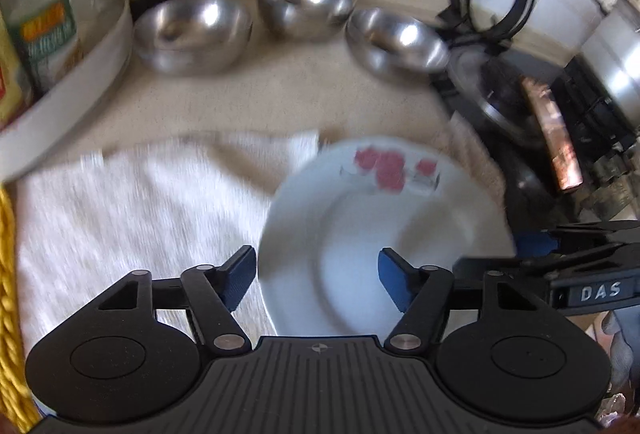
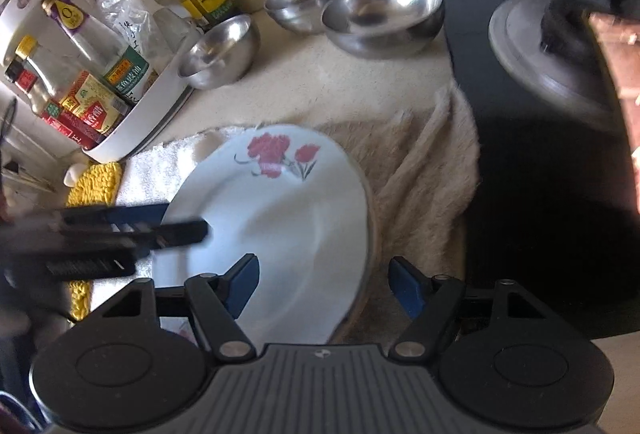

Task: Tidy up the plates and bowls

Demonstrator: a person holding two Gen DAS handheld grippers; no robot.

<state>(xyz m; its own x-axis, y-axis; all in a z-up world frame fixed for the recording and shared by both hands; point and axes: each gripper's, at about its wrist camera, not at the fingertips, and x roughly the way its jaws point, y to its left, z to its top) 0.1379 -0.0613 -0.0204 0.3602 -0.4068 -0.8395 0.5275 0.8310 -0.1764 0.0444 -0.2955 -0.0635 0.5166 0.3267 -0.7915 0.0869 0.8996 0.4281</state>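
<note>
A white plate (image 1: 360,234) (image 2: 280,218) with red flowers lies on towels between my two grippers. My left gripper (image 1: 317,276) is open: its left pad sits just outside the plate's left rim and its right pad hangs over the plate's well. In the right wrist view the left gripper (image 2: 172,222) reaches in from the left at that rim. My right gripper (image 2: 324,284) is open too, straddling the plate's right rim, and shows at the right edge (image 1: 540,246) of the left wrist view. Three steel bowls (image 1: 192,33) (image 1: 304,7) (image 1: 396,41) stand at the back of the counter.
A white round rack (image 2: 132,129) of bottles stands at the left. A white towel (image 1: 140,213) and a beige towel (image 2: 424,173) cover the counter. A black stove (image 2: 520,193) with a pot lid (image 2: 552,53) is at the right. A yellow mat (image 2: 94,181) lies far left.
</note>
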